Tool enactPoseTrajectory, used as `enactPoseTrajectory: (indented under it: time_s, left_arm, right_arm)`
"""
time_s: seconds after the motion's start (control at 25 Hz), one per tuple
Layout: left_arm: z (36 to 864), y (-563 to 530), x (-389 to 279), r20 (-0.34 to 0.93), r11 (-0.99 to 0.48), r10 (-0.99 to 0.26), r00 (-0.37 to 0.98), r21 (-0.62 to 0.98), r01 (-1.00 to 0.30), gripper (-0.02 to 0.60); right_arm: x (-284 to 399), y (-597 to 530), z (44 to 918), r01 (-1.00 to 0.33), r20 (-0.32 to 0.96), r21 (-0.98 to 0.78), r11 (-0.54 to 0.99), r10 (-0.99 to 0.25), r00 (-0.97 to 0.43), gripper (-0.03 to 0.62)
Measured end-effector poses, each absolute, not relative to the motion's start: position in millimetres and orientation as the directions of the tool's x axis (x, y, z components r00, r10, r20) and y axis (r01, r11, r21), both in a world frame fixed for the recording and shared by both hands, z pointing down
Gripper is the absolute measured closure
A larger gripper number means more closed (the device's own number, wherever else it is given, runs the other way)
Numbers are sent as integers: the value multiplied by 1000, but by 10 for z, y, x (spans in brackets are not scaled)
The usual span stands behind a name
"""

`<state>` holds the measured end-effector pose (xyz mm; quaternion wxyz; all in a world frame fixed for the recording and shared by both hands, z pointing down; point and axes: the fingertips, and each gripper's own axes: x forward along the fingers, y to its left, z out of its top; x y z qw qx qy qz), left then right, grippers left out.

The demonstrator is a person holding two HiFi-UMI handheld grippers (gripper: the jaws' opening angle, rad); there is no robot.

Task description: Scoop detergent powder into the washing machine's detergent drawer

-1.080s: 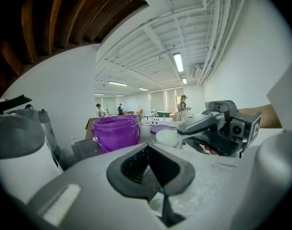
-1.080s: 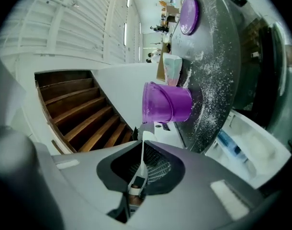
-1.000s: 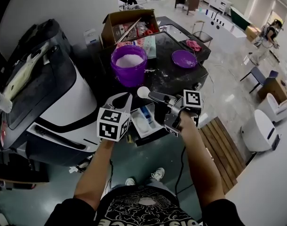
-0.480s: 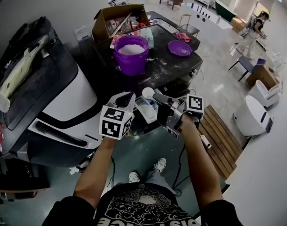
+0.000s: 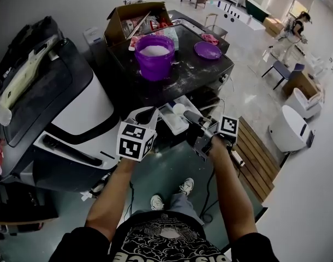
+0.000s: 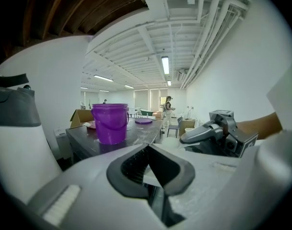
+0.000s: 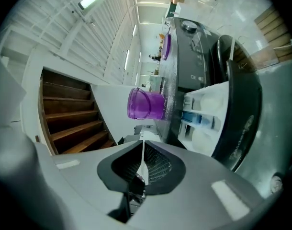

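White scoop (image 5: 179,108), one drawer (image 5: 171,121), two hand-held grippers (image 5: 146,115) (image 5: 190,116)

A shiny grey floor (image 5: 161,173) is seen below. Wooden slats (image 5: 256,160) are laid on it at the right. A white wall (image 5: 63,1) is seen behind. Long ceiling lights (image 6: 166,64) are switched on.

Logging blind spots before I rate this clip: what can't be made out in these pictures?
- Contents of the scoop: too small in the head view. The right gripper view shows only the thin edge of its handle between the jaws of the right gripper.
- Powder in the drawer: white on white, and partly behind the scoop in the head view.
- White sliver between the jaws of the left gripper: the left gripper view does not show what it is.
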<state>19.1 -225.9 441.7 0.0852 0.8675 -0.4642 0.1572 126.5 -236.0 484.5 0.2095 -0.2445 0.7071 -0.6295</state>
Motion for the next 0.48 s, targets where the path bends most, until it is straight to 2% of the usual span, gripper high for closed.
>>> enactPoseTrajectory:
  time_s: [0.2, 0.48]
  left_arm:
    - [4495, -2201, 255, 360, -567, -766, 533, 14, -824, 581]
    - [4594, -2128, 370, 372, -586, -747, 552, 24, -810, 581]
  right_arm:
    - [1353, -2308, 4963, -179, 69, -978, 110, -637, -767, 565]
    - [1399, -2287, 5123, -365, 206, -919, 148, -610, -765, 565]
